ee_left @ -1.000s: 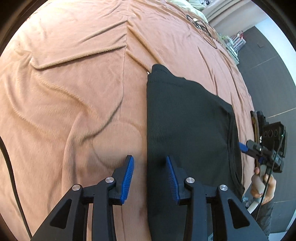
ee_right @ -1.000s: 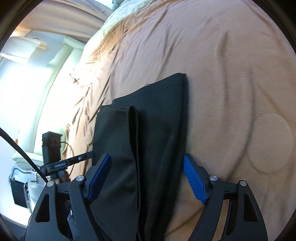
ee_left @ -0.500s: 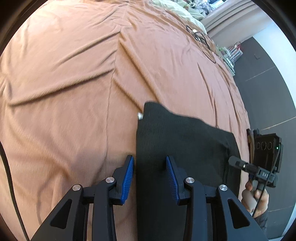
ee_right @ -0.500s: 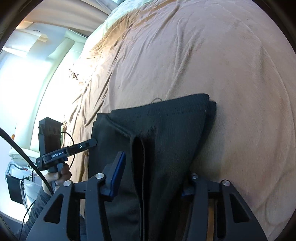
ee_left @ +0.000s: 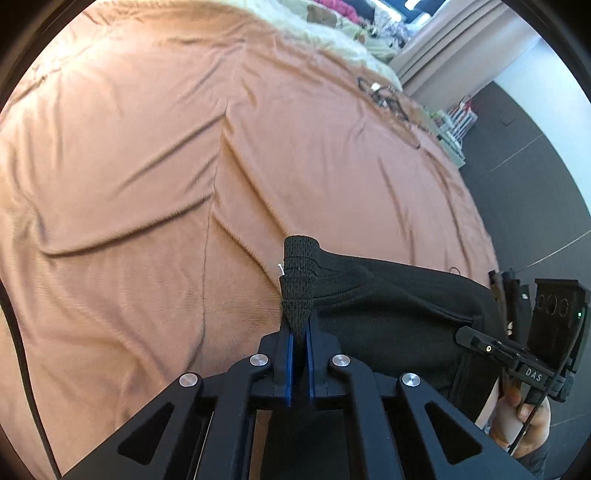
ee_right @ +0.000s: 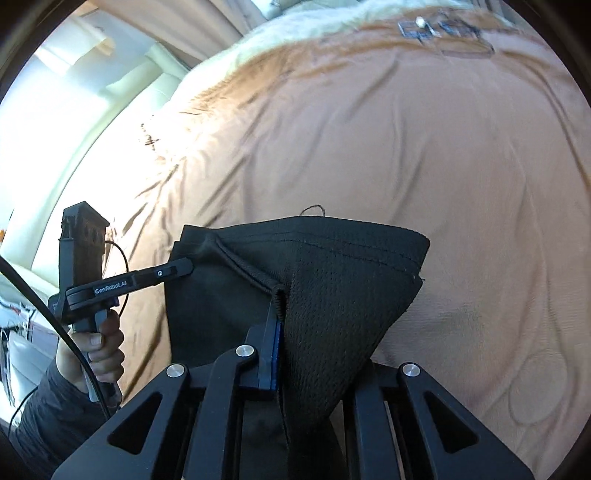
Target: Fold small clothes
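A black knit garment [ee_left: 388,306] lies partly folded on a tan bedspread [ee_left: 129,184]. My left gripper [ee_left: 299,336] is shut on one near corner of the garment, and the cloth bunches up above its blue pads. My right gripper [ee_right: 280,332] is shut on the other near corner of the garment [ee_right: 332,288], which drapes over and hides its right finger. Both corners are lifted off the bed. Each gripper shows in the other's view: the right one [ee_left: 517,354] and the left one [ee_right: 122,284].
The tan bedspread [ee_right: 406,129] stretches far ahead in both views. A black cable tangle [ee_left: 384,99] lies near the far edge. Pale bedding [ee_left: 332,33] and curtains sit beyond. A dark floor [ee_left: 535,177] runs along the bed's right side.
Both grippers have closed on the garment's near corners and lifted them. The views have tilted up, showing more of the bed beyond.
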A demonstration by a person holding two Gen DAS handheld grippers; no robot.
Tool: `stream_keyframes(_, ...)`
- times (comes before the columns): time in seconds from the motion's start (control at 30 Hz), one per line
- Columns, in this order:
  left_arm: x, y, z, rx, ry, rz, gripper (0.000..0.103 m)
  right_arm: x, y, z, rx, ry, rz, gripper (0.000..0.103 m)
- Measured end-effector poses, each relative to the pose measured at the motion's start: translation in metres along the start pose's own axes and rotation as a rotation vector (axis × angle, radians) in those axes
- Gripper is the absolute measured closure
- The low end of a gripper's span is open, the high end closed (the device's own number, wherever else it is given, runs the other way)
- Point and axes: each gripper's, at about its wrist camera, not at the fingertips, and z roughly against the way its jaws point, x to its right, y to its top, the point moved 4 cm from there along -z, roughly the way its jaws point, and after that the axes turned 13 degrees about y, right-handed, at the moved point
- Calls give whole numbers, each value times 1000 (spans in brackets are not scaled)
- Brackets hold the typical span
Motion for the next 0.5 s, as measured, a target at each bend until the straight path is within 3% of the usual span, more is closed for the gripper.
stream_keyframes(0.5, -10, 5, 168, 252, -64, 29, 98, -145, -43, 106, 132, 19, 224, 95)
